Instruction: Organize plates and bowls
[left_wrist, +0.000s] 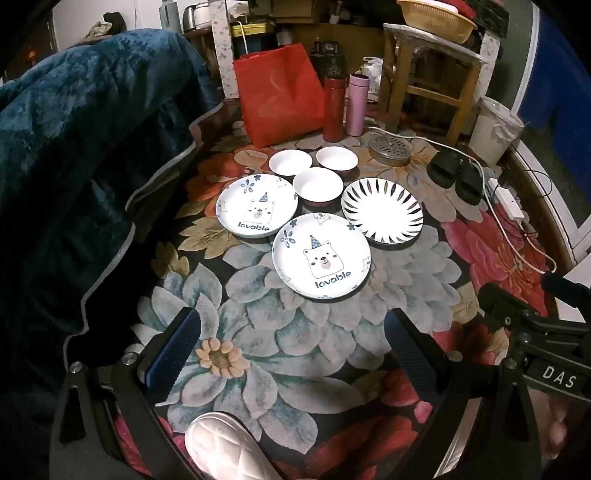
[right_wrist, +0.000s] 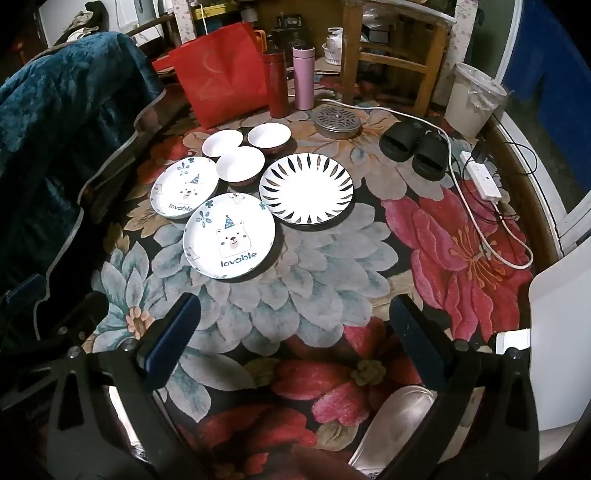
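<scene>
while both grippers hover spread, 3 bowls sit empty

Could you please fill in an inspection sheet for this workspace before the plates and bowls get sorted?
Surface: floral tablecloth, flat.
Job's things: two bear plates, striped plate, three white bowls, all unstacked.
Clutter: red bag, two flasks, metal lid, black slippers.
Grippers: left gripper, right gripper, jaws open, empty.
Cables: white power strip, cords trailing.
Surroundings: blue blanket, wooden stool.

left gripper jaws apart, right gripper jaws apart
</scene>
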